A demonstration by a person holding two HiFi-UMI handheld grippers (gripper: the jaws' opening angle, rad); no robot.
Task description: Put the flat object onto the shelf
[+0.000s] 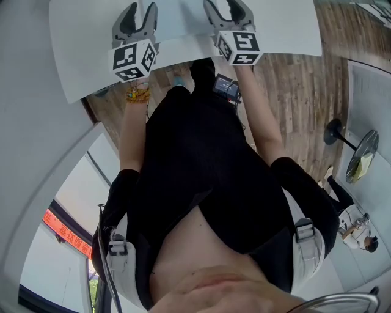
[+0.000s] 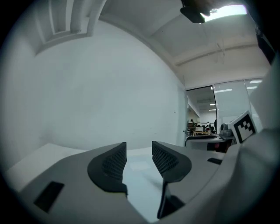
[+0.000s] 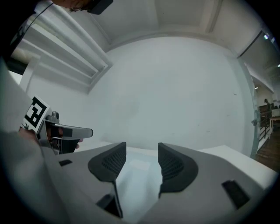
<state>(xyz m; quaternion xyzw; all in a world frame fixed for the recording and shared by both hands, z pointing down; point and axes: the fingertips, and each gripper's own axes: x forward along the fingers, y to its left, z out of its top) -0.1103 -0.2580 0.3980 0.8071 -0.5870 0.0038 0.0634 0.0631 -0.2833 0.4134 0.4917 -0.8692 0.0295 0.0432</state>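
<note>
Left gripper (image 2: 139, 158) and right gripper (image 3: 142, 161) hold jaws apart, empty, above flat white board (image 1: 287, 27), long side crosswise.

No text is coming through legibly; a red banner (image 1: 67, 236) at the head view's lower left is carrying pale characters too small to read.

Left gripper (image 2: 139, 158), right gripper (image 3: 142, 161): jaws apart.

two tongs (image 1: 139, 12) (image 1: 227, 11), two marker cubes (image 1: 131, 60) (image 1: 239, 47), one white panel (image 1: 85, 55)
</note>
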